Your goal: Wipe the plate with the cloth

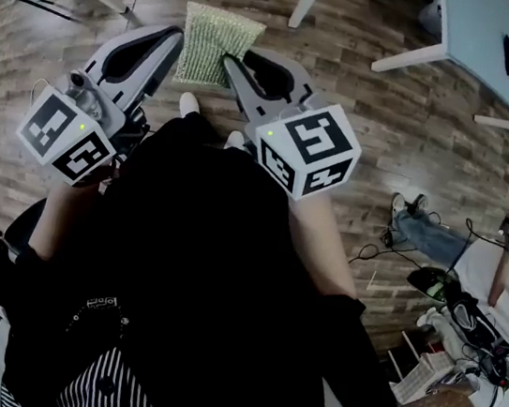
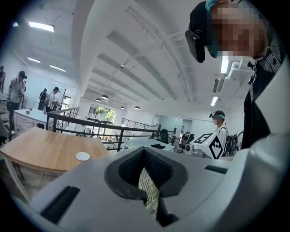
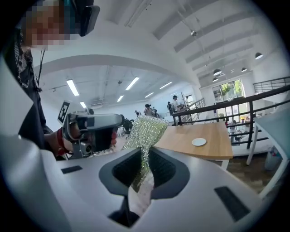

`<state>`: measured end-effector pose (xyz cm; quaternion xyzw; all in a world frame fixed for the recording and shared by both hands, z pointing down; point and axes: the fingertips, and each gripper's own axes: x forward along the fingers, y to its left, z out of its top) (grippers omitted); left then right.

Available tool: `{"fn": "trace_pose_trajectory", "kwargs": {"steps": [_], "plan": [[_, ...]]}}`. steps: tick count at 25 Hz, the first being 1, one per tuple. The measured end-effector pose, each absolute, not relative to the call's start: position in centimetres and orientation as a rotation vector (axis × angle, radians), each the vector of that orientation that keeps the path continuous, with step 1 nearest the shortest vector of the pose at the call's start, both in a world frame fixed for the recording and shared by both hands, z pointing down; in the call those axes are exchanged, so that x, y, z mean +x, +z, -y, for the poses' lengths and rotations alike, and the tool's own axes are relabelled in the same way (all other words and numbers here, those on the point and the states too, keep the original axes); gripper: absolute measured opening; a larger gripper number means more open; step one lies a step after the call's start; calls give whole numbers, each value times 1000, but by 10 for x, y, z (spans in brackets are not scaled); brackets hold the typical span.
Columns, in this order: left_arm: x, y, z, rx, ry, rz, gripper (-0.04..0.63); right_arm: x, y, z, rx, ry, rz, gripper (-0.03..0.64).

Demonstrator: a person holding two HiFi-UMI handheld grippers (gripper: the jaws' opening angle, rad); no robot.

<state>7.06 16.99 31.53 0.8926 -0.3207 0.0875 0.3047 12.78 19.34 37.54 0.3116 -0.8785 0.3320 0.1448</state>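
Cloth (image 1: 217, 42) clamped by L gripper (image 2: 148, 188) + R gripper (image 3: 141, 176) (plate (image 3: 198, 142) on table (image 3: 179, 146)).

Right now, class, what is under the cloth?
Wood floor shows around the cloth, held up by the left tool and right tool; the patch straight below is covered.

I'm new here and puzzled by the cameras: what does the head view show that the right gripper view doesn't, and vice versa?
Only the head view: the marker cube on the right gripper, and the person's white shoe tips. Only the right gripper view: a wooden table with a small white plate on it, and ceiling lights. Both: the green cloth, and the left gripper shut on it.
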Motion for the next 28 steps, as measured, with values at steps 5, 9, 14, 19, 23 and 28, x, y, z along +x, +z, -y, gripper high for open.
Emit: {"fn": "trace_pose_trajectory", "kwargs": {"steps": [5, 9, 14, 19, 23, 28], "plan": [[65, 334, -141, 2356, 207, 820, -6, 128, 367, -154, 1099, 847, 2499, 43], [54, 344, -97, 2368, 168, 760, -6, 114, 366, -112, 1137, 811, 2476, 43], [29, 360, -32, 2398, 127, 631, -6, 85, 378, -45, 1117, 800, 2459, 43], [-4, 358, 25, 2440, 98, 508, -6, 45, 380, 14, 1115, 850, 2451, 43], [-36, 366, 58, 2431, 63, 486, -6, 11, 387, 42, 1127, 866, 2425, 43], [-73, 378, 72, 2429, 47, 437, -6, -27, 396, 60, 1152, 862, 2389, 43]]}}
